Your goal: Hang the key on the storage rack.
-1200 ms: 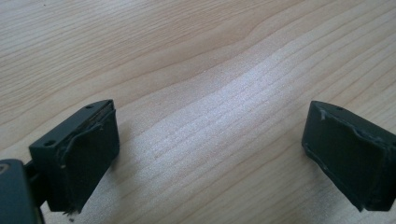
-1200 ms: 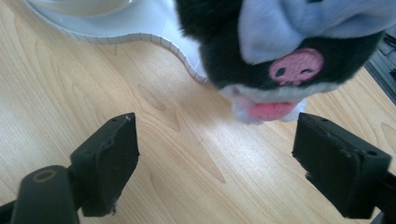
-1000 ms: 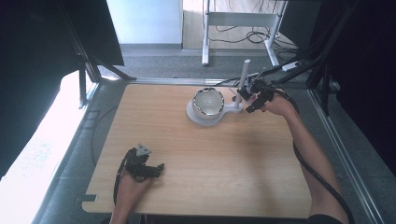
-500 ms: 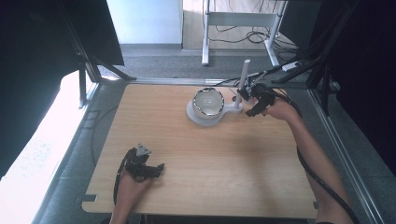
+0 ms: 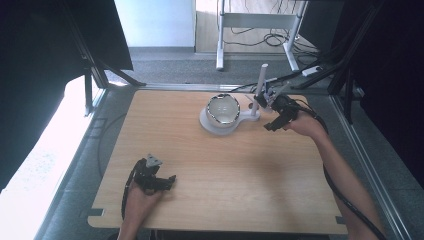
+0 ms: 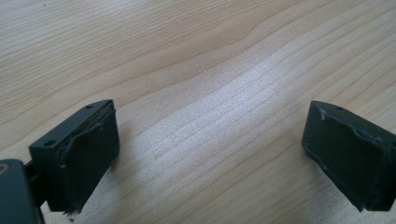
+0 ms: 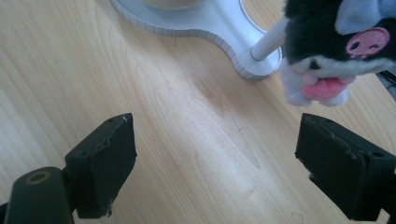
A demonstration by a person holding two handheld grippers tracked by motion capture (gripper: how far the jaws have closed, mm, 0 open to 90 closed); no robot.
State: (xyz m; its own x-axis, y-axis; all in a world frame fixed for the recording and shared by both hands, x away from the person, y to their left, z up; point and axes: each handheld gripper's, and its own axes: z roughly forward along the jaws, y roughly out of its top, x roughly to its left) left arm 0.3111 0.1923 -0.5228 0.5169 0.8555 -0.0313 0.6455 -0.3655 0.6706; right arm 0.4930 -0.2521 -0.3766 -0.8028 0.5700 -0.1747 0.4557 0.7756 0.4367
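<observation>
1. Hovering low over the wooden table [image 5: 240,170], the right gripper [image 7: 215,163] has its jaws spread wide with nothing between them, aimed at bare wood in front of the stand.
2. A small black-and-white plush toy [image 7: 334,51] with pink patches sits just beyond the right-hand jaw, touching or all but touching the white post [image 7: 268,42] of the stand [image 5: 222,122]; in the high view it is a dark lump by that post, right beside the gripper.
3. The bowl [image 5: 223,109] rests on the stand's round base, close to the left of the post.
4. Down at the near edge, the left gripper [image 6: 210,154] lies on the table, jaws apart and empty, well away from the action.
5. Risk, as I judge it: closing in on the toy off-centre could pinch only fur and let it slip, or a jaw could knock the post and shift stand and bowl.
6. No brand, label or writing can be read anywhere.
</observation>
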